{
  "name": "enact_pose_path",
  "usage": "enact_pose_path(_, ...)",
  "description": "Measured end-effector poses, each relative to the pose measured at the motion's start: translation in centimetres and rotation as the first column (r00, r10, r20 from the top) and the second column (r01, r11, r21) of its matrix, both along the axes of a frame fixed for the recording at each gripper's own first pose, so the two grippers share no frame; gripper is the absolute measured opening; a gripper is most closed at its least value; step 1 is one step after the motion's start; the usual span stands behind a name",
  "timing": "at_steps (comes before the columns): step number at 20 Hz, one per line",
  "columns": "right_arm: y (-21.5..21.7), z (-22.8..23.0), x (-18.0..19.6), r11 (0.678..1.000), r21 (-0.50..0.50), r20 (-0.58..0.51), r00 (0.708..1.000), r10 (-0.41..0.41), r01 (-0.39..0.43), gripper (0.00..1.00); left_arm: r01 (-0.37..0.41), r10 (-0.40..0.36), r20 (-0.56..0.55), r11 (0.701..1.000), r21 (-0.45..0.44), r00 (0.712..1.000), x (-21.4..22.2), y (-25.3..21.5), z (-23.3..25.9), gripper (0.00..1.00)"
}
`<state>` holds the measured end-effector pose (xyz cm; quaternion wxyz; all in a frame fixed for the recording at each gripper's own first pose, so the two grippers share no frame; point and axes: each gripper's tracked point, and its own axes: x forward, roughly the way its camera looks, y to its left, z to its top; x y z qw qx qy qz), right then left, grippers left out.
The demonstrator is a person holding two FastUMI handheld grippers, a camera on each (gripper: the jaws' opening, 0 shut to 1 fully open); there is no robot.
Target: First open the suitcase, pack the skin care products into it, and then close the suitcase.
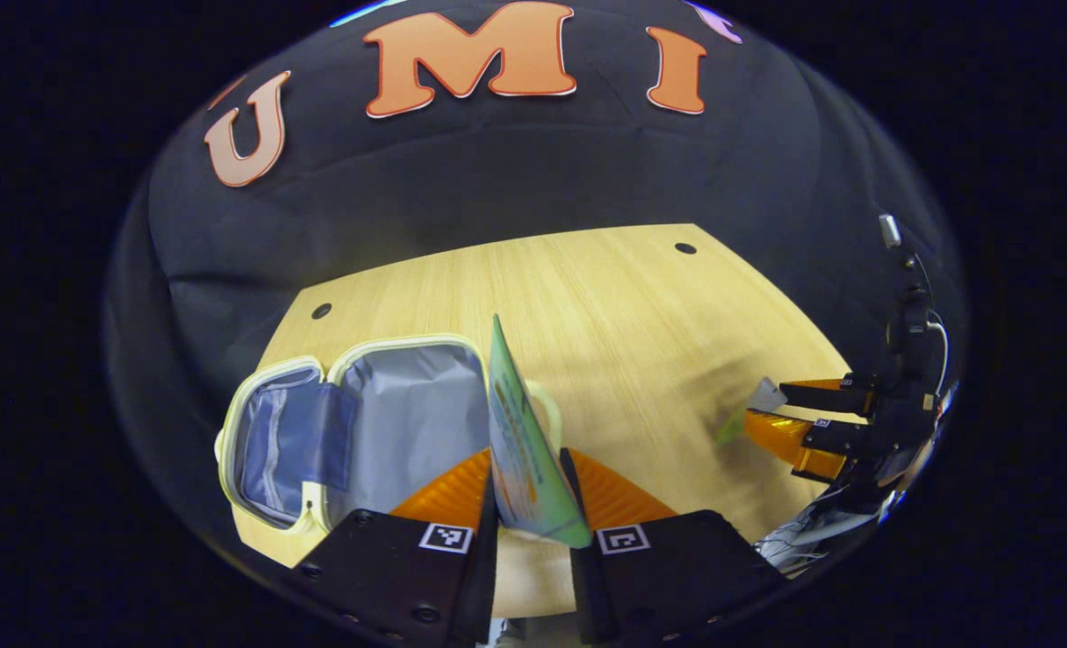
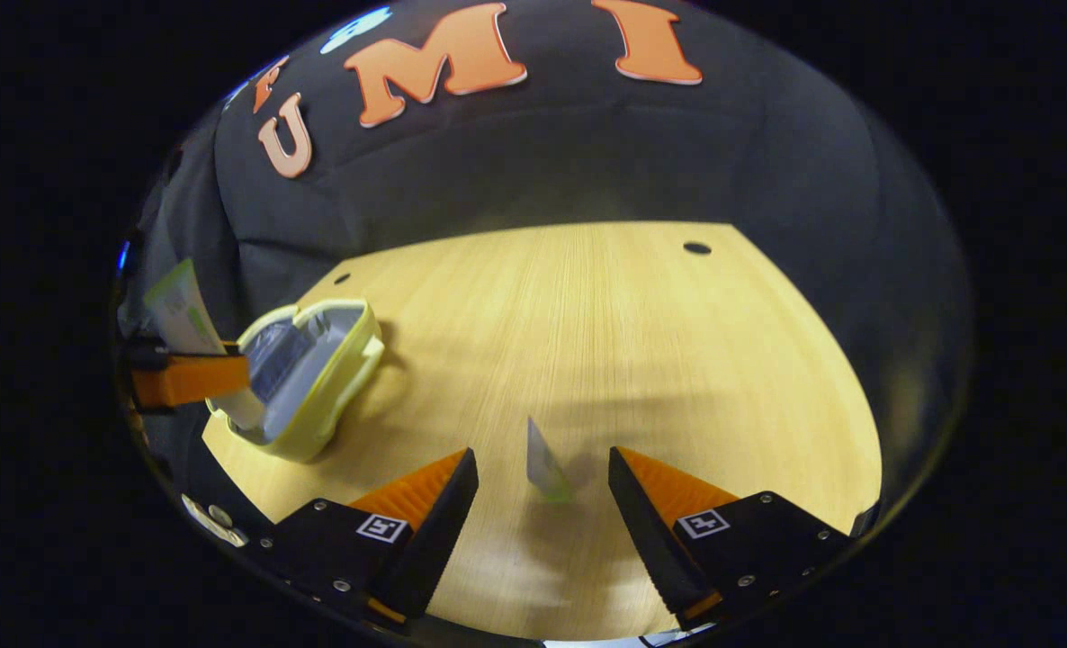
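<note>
- At 9 o'clock on the pale wooden table [image 2: 641, 342], the small yellow-trimmed suitcase with grey lining [image 1: 381, 423] is seen lying open: step 1 is judged done.
- 1 flat green sachet [image 1: 520, 441] is clamped between the left gripper [image 1: 529, 522] jaws, just beside the case, not yet packed.
- 1 small pale tube [image 2: 544, 470] is seen between the right gripper [image 2: 542, 486] jaws, which stand apart; packing and closing remain.

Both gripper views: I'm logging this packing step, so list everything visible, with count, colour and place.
Suitcase: one, pale yellow with grey lining, lying open at the table's left.
Packet: one, green, held upright between the left gripper's jaws beside the suitcase.
Small packet: one, grey-green, between the right gripper's open jaws, not clamped.
Table: one, light wood.
Left gripper: shut on the packet.
Right gripper: open.
</note>
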<state>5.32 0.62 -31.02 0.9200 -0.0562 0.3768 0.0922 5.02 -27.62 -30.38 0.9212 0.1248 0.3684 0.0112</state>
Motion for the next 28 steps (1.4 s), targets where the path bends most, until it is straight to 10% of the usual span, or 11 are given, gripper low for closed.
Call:
enact_pose_path(13, -0.3, -4.3, 0.9, 0.989, -0.131, -0.116, 0.991, 0.060, -0.076, 0.31, -0.126, 0.123, -0.064, 0.992, -0.033, 0.990, -1.9, 5.3, -0.8, 0.36)
enact_pose_path(21, 5.9, -0.5, -0.5, 0.994, 0.012, -0.145, 0.983, 0.113, -0.113, 0.29, -0.138, 0.134, -0.087, 0.989, -0.046, 0.987, -0.4, 9.7, 1.6, 0.36)
enact_pose_path(28, 10.5, 2.0, -1.6, 0.992, 0.047, -0.124, 0.984, 0.124, -0.119, 0.28, -0.133, 0.083, -0.338, 0.983, -0.127, 0.937, 0.7, 13.2, -1.8, 0.35)
